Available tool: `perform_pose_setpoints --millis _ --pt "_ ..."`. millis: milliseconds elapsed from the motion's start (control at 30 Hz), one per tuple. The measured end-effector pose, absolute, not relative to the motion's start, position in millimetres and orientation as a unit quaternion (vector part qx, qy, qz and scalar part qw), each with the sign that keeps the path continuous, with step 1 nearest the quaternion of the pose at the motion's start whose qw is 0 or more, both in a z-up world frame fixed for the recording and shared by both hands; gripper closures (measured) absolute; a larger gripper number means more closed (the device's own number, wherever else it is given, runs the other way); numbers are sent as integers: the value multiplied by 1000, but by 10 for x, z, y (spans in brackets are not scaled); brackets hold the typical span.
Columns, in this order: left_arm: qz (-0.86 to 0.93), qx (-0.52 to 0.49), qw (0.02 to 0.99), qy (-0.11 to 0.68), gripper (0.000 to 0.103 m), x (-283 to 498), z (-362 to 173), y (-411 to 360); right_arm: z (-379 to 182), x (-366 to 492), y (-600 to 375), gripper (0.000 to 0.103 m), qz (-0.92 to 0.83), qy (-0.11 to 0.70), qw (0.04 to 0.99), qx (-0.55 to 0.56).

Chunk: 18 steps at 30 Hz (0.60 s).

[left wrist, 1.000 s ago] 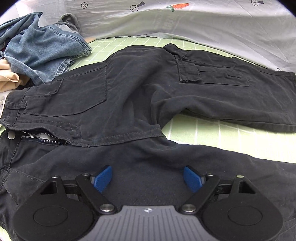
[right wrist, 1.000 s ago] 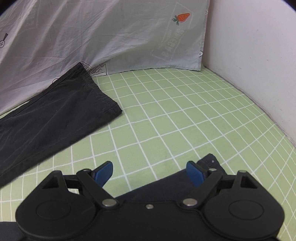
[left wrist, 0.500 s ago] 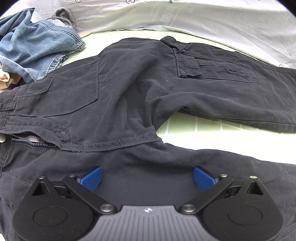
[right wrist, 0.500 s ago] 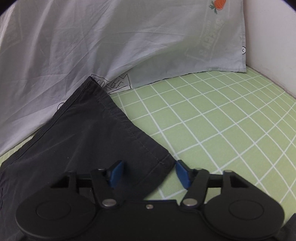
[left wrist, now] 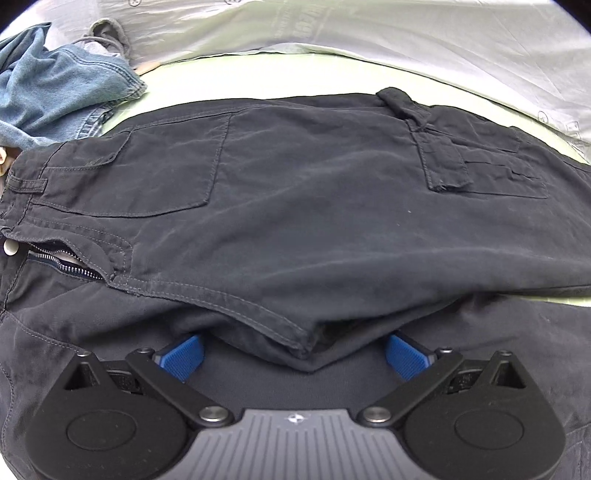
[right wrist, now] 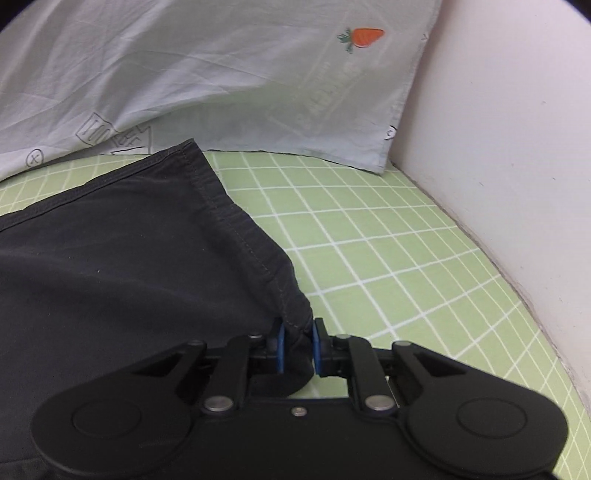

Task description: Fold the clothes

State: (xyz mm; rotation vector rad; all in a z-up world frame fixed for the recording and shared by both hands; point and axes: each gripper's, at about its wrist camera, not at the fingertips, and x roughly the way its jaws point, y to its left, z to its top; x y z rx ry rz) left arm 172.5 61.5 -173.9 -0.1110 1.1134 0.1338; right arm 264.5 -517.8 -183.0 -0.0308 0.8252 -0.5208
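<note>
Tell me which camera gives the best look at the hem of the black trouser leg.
The right wrist view. The hem runs across it with its stitching clear, and the right tongs are shut on its corner. The left wrist view shows the black trousers' waist, zipper and pockets, with the left tongs open, but no hem.

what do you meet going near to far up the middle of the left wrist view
left gripper → black cargo pants → green checked mat → pale printed sheet
</note>
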Motion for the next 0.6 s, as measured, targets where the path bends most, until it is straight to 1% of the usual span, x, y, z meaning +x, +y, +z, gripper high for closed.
perform_pose_setpoints --millis 100,200,233,267,300,333,367,467,600 --pt "45 -60 857 510 1 1727 -1568 692 -1819 2542 -5405 87 -284 404 869 -34" --pt "27 -69 869 489 1 1728 -1380 787 -1831 2502 -5520 73 -314 416 853 -17" --pt "21 -72 873 482 1 1729 -1318 818 -1799 2469 -5512 62 -319 413 853 -15" --pt "15 -75 877 475 1 1729 -1255 850 -1766 2435 -5504 46 -325 409 853 -13" --pt "10 -78 880 468 1 1729 -1193 881 -1734 2401 -5496 38 -330 406 852 -10" --pt "4 -81 884 460 1 1730 -1131 913 -1702 2370 -5477 26 -333 402 853 -8" --pt "-2 -84 888 453 1 1730 -1068 944 -1666 2355 -5407 23 -329 398 857 -7" --pt "38 -109 893 436 1 1842 -1006 1340 -1560 2311 -5196 18 -314 383 869 -4" --pt "98 -144 895 411 1 2006 -939 1906 -1437 2271 -4895 17 -290 367 884 9"
